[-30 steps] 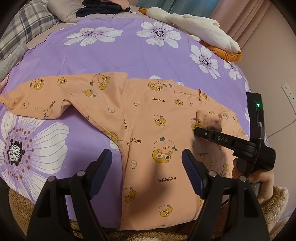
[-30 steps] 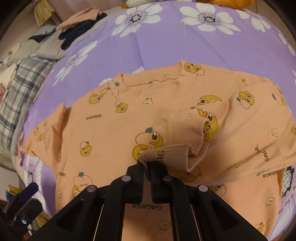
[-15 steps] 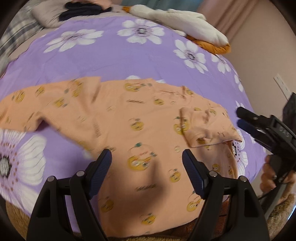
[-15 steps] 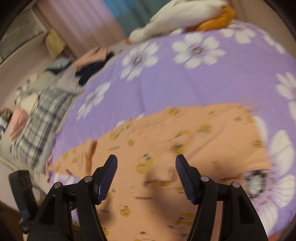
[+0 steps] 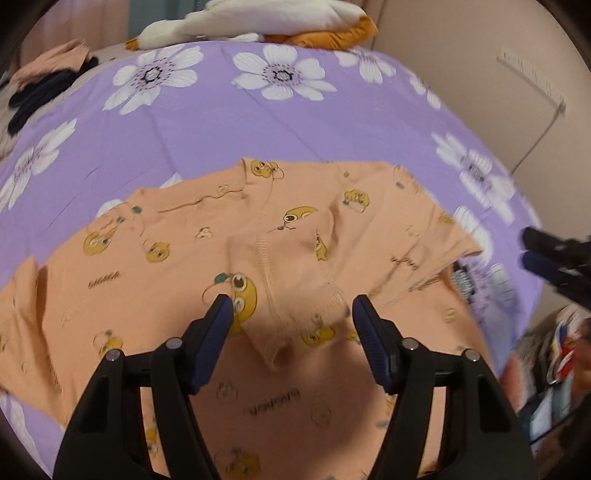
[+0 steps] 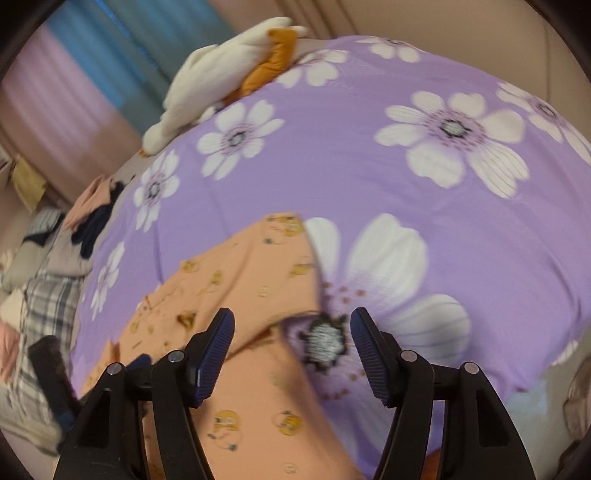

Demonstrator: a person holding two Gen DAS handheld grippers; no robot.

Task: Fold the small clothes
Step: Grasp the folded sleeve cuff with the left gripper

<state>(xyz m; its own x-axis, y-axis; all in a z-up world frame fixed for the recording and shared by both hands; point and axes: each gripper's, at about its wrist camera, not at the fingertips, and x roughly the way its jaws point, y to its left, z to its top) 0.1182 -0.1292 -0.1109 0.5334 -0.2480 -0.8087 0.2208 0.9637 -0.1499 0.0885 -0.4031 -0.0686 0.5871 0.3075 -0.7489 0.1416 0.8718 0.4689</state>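
An orange child's top (image 5: 166,266) with yellow cartoon prints lies spread on the purple flowered bedsheet (image 5: 295,122). One sleeve (image 5: 295,280) is folded in over the body, its cuff just ahead of my left gripper (image 5: 293,314), which is open and empty above it. My right gripper (image 6: 291,328) is open and empty, over the top's right edge (image 6: 258,280) and a large white flower. The right gripper's tips also show at the right edge of the left wrist view (image 5: 546,254).
A white and orange plush toy (image 5: 266,22) lies at the far edge of the bed. Dark and peach clothes (image 6: 92,218) and a plaid blanket (image 6: 40,325) lie at the left. A beige wall (image 5: 498,92) stands to the right.
My right gripper let go of the folded sleeve, opened and drew back to the right. My left gripper swung right, from the left sleeve side to over the folded sleeve.
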